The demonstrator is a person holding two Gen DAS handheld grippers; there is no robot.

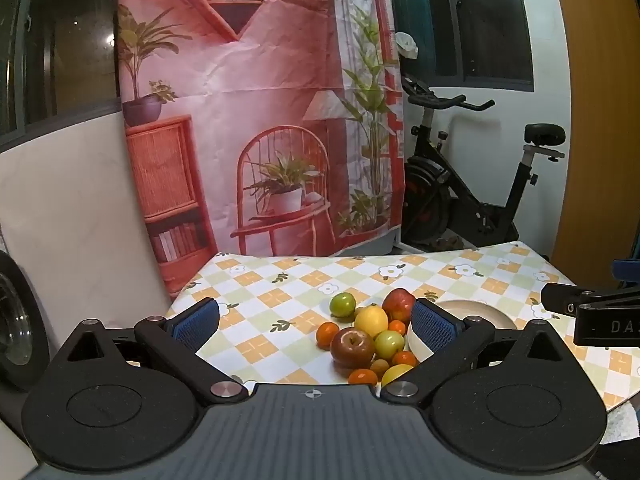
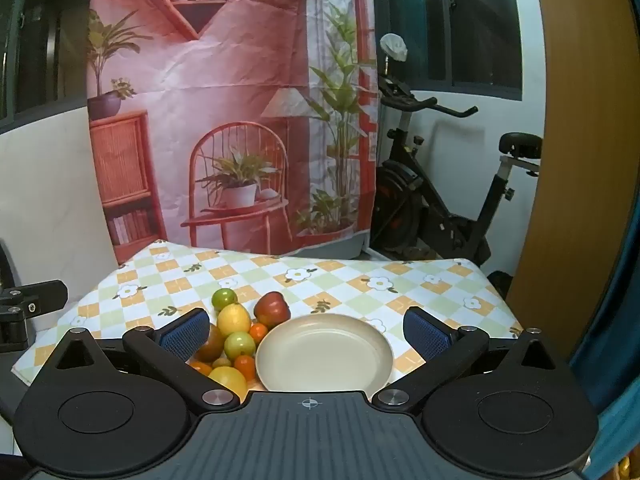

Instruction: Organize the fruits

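Observation:
A pile of fruit lies on the checked tablecloth (image 1: 280,280): a dark red apple (image 1: 352,346), a lemon (image 1: 371,321), a green apple (image 1: 389,343), a second red apple (image 1: 398,305), a lone green fruit (image 1: 343,304) and several small oranges. My left gripper (image 1: 316,322) hovers open in front of the pile, holding nothing. To the right of the fruit sits an empty beige plate (image 2: 324,354). My right gripper (image 2: 306,336) is open, with the plate seen between its fingers. The right wrist view shows the lemon (image 2: 233,319) and red apple (image 2: 272,309) left of the plate.
A printed pink backdrop (image 1: 260,120) hangs behind the table's far edge. An exercise bike (image 1: 460,184) stands on the floor at the back right. A wooden panel (image 2: 572,200) rises at the right. The right gripper's body (image 1: 592,312) pokes in at the left wrist view's edge.

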